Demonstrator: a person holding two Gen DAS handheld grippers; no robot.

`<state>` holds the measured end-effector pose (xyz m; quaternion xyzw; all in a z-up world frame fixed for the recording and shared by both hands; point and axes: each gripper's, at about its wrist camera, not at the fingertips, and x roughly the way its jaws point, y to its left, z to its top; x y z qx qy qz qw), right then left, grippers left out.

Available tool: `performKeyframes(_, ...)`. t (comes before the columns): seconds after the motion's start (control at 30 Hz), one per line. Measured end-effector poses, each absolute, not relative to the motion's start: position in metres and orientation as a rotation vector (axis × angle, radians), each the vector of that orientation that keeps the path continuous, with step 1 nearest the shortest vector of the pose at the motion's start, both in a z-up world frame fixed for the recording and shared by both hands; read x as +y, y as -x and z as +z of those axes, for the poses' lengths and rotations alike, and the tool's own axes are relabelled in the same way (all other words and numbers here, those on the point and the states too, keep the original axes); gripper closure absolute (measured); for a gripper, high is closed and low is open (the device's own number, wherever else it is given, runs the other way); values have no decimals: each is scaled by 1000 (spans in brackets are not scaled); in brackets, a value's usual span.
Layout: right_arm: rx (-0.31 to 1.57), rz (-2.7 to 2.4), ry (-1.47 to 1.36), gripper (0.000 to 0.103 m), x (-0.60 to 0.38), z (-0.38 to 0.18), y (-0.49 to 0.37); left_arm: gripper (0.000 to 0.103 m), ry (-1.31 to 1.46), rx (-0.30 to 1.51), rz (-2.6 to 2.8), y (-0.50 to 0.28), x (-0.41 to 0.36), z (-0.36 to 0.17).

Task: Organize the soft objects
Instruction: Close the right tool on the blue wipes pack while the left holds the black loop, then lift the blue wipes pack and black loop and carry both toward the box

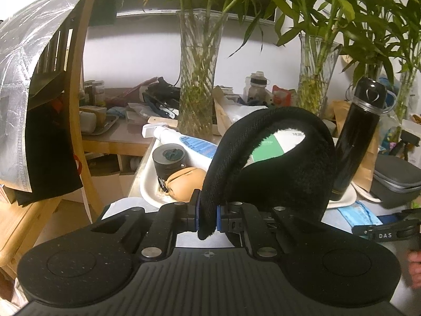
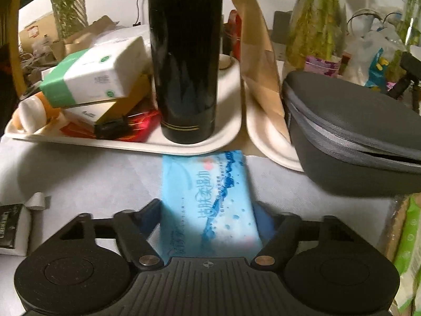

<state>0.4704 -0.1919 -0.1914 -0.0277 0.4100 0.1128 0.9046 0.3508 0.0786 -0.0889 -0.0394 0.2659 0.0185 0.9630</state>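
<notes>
the left gripper has its jaws clamped on the band of a black fleece earmuff, a fuzzy, matte thing held up above the worktop. the band rises from the blue pads as a ribbed arch, curves over to the right and drops into a broad, rounded ear pad; the loop stands roughly upright, its long axis running up and away from the gripper. behind it lie a white tray carrying a tan leathery pouch and a dark cylindrical weight, and a tall glossy black flask stands upright to the right.

the right gripper has its jaws closed on the 2 long sides of a light blue wet-wipe pack, a flat, soft, shiny plastic rectangle printed with darker blue water drops. it lies on the pale grey cloth covering the worktop, its long axis pointing straight away from the gripper, its far end just short of the tray's rim. a grey zipped hard-shell case with a fabric surface sits to the right.
</notes>
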Motion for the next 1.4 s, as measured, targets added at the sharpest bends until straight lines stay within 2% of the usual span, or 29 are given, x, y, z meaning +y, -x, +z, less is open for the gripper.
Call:
performKeyframes(0.37, 872, 293, 113, 36, -197, -175, -451, 92, 35, 500, 53, -342, 78, -86)
performKeyframes(0.87, 736, 379, 93, 36, -232, -67, -383, 92, 106, 506, 63, -304, 91, -64)
performKeyframes(1.4, 596, 392, 45, 36, -256, 53, -302, 92, 75, 404, -41, -242, 56, 39)
